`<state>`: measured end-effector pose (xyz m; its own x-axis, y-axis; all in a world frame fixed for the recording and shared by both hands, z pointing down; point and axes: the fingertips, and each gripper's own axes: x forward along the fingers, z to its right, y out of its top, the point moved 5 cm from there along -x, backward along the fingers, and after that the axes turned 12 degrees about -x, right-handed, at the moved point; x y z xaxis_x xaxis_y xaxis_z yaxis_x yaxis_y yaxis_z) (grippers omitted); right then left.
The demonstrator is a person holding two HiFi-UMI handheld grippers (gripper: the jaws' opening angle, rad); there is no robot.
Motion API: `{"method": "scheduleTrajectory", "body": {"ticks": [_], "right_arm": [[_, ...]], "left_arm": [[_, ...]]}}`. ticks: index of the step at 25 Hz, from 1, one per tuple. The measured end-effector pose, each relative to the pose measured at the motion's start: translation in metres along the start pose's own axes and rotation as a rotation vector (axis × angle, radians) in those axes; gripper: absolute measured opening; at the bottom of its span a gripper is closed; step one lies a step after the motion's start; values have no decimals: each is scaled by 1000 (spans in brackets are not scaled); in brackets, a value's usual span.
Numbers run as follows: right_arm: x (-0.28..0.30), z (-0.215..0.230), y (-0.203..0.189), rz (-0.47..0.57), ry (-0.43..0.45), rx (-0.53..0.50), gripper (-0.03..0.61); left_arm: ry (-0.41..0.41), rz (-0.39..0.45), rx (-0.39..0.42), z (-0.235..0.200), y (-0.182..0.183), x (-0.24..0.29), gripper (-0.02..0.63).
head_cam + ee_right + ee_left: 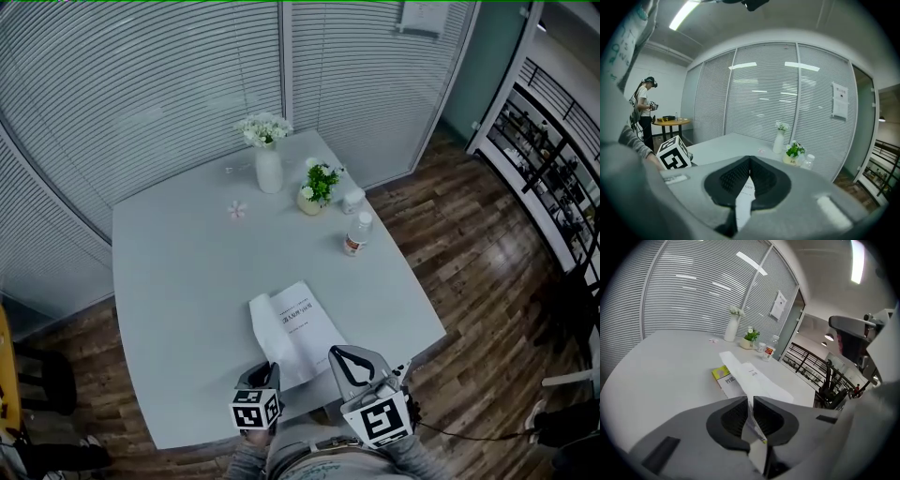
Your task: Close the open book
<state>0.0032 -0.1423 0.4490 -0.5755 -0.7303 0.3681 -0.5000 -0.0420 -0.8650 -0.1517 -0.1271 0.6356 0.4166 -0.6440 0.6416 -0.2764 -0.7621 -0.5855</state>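
Note:
The book [298, 328] lies open on the white table [178, 272] near its front edge, white pages up. In the left gripper view its yellow-green cover corner [723, 373] shows underneath. My left gripper [750, 401] is shut on a raised leaf of the book [757, 386], which runs edge-on between the pads. In the head view the left gripper [266, 370] is at the book's near left corner. My right gripper [345, 356] hovers at the book's near right edge, its tips [749, 161] together with nothing between them; the book [747, 188] shows below.
At the table's far side stand a white vase with flowers [268, 169], a small potted plant [317, 187], a jar [353, 200] and a bottle [357, 234]. A small pink item [236, 210] lies near the vase. Wood floor surrounds the table. A person stands far left [644, 110].

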Motion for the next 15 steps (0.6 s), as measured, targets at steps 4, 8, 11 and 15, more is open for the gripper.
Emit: {"method": "scheduleTrajectory", "body": {"ticks": [4, 8, 11, 15], "right_arm": [[-7, 5, -5, -6, -11, 4, 2], [-10, 11, -10, -9, -18, 15, 2], [-13, 14, -11, -8, -21, 17, 2], [-15, 18, -13, -1, -20, 19, 2]], "left_arm": [[-18, -29, 38, 15, -2, 17, 36], [-25, -44, 50, 25, -2, 27, 37], [-21, -46, 54, 30, -1, 30, 37], [-101, 15, 56, 52, 9, 32, 37]]}}
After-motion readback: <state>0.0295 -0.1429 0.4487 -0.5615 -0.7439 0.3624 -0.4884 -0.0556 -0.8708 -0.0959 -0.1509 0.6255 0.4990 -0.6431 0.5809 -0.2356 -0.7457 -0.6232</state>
